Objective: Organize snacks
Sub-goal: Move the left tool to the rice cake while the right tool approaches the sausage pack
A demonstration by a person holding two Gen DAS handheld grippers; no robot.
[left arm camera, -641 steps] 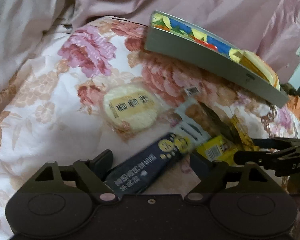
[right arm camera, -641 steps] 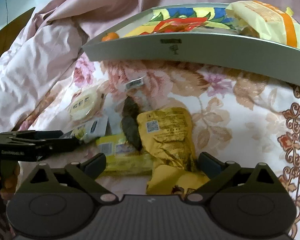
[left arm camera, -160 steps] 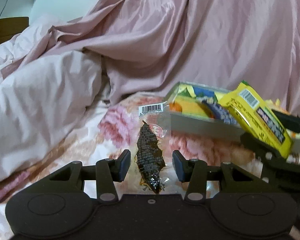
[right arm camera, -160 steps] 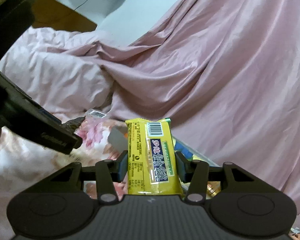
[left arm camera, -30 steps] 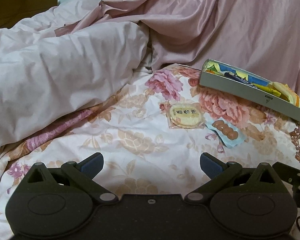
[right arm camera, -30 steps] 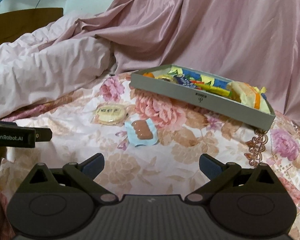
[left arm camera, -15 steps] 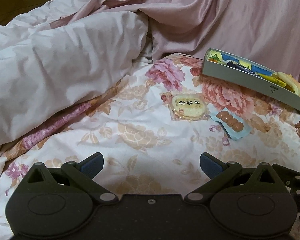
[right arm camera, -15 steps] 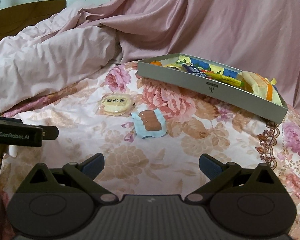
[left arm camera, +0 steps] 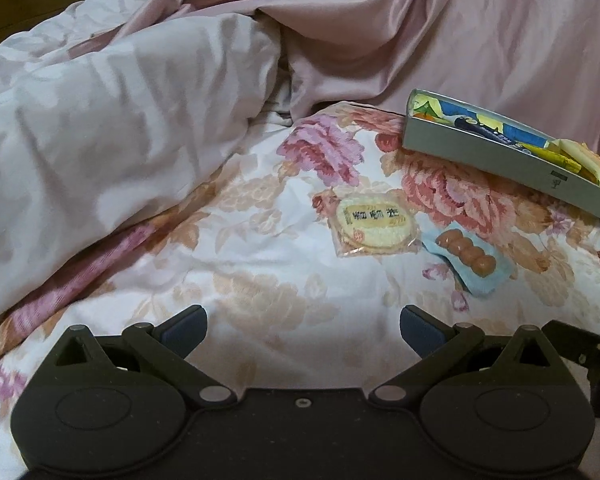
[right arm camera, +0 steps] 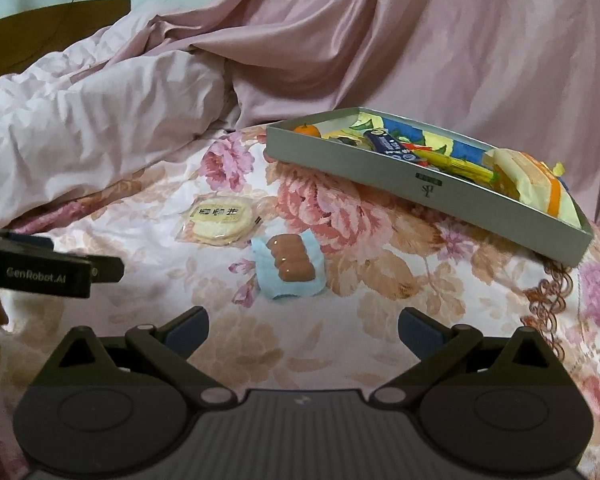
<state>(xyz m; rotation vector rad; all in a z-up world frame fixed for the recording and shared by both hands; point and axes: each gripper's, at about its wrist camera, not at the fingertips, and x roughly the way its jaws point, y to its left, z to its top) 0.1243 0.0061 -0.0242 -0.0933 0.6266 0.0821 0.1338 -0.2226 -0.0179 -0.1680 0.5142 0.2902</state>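
two snacks left on the floral bedspread [right arm camera: 148, 264]: round cracker pack [right arm camera: 219, 220] and, just beside it, blue sausage pack [right arm camera: 290, 266], both short of the grey tray [right arm camera: 428, 190]. left gripper [left arm camera: 302, 326] and right gripper [right arm camera: 302, 326] both spread wide, empty. pinch each flat pack by its rim, lift clear over the tray's near wall. open cloth around; pink duvet [left arm camera: 112, 128] crowds the left.

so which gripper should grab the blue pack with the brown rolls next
Probably the right gripper: it is open and the blue pack lies almost straight ahead between its fingers, with the tray close by. The left gripper, also open, sees the pack off to its right, nearer the round cracker pack.
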